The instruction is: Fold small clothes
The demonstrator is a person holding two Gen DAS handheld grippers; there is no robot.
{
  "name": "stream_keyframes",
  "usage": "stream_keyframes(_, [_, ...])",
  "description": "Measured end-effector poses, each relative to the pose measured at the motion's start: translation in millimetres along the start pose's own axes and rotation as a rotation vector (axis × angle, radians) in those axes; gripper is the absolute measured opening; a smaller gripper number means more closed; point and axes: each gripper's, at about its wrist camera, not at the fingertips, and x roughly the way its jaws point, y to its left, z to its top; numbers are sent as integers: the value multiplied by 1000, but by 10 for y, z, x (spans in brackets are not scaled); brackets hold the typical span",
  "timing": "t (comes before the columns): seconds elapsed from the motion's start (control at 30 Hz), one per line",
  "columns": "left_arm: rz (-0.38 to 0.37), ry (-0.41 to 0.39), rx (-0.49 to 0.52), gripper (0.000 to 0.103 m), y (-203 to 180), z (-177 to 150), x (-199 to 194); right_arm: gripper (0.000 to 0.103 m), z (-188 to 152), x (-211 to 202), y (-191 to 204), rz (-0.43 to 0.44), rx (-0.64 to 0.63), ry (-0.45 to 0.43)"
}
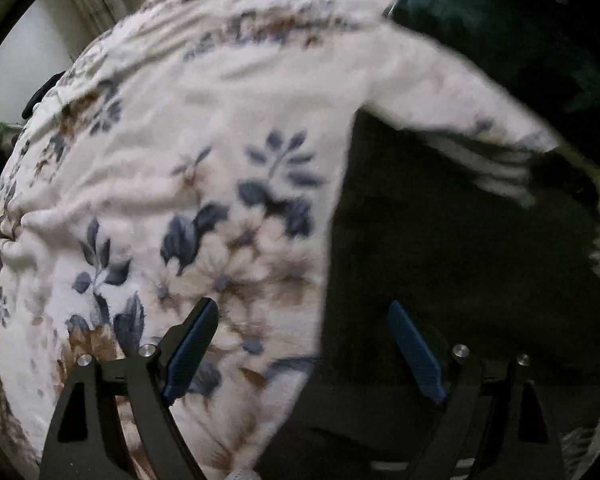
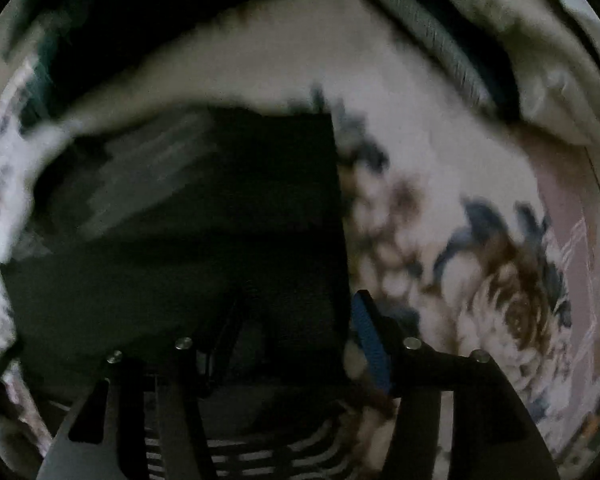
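Observation:
A dark garment (image 1: pixel 440 240) lies flat on a white blanket with blue and brown flowers (image 1: pixel 180 160). Its left edge runs straight down the left wrist view. My left gripper (image 1: pixel 300 344) is open, with its fingers straddling that edge, and nothing is between them. In the right wrist view the same dark garment (image 2: pixel 200 220) fills the left and middle, blurred by motion, with a striped part (image 2: pixel 260 452) at the bottom. My right gripper (image 2: pixel 296 340) is open over the garment's right edge; its left finger is hard to see against the dark cloth.
The flowered blanket (image 2: pixel 440 200) covers the bed. A pale crumpled cloth (image 2: pixel 540 60) and a grey ribbed strip (image 2: pixel 432 32) lie at the far right. More dark cloth (image 1: pixel 480 20) lies at the top right of the left wrist view. A wall (image 1: pixel 28 60) shows at the left.

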Motion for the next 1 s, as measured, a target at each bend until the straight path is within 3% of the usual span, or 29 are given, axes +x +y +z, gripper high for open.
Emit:
stream_keyframes(0.1, [-77, 0, 29, 87, -308, -8, -70, 58, -46, -4, 255, 84, -59, -2])
stream_keyframes(0.17, [-66, 31, 94, 87, -542, -19, 78, 58, -114, 173, 464, 122, -126, 54])
stream_keyframes(0.27, [-41, 100, 139, 88, -672, -94, 448, 57, -361, 599, 555, 1, -230, 197])
stream_keyframes(0.3, [-43, 88, 146, 89, -675, -104, 465, 56, -405, 619, 525, 4, -231, 187])
stream_keyframes(0.37, [-46, 65, 172, 89, -718, -81, 330, 56, -407, 471, 456, 42, -212, 175])
stream_keyframes(0.5, [-132, 20, 152, 89, -799, -206, -185, 59, -424, -139, 130, 108, -140, 129])
stream_keyframes(0.6, [-196, -7, 162, 96, -1055, -483, -683, 69, -510, -562, -216, 135, -121, 113])
stream_keyframes(0.8, [-279, 50, 245, 96, -1958, -1441, -1339, 72, -555, -1070, -1059, 201, -46, 127])
stream_keyframes(1.0, [-279, 341, 308, 96, -3052, -3162, -1369, 72, -486, -869, -1839, 224, -91, 209])
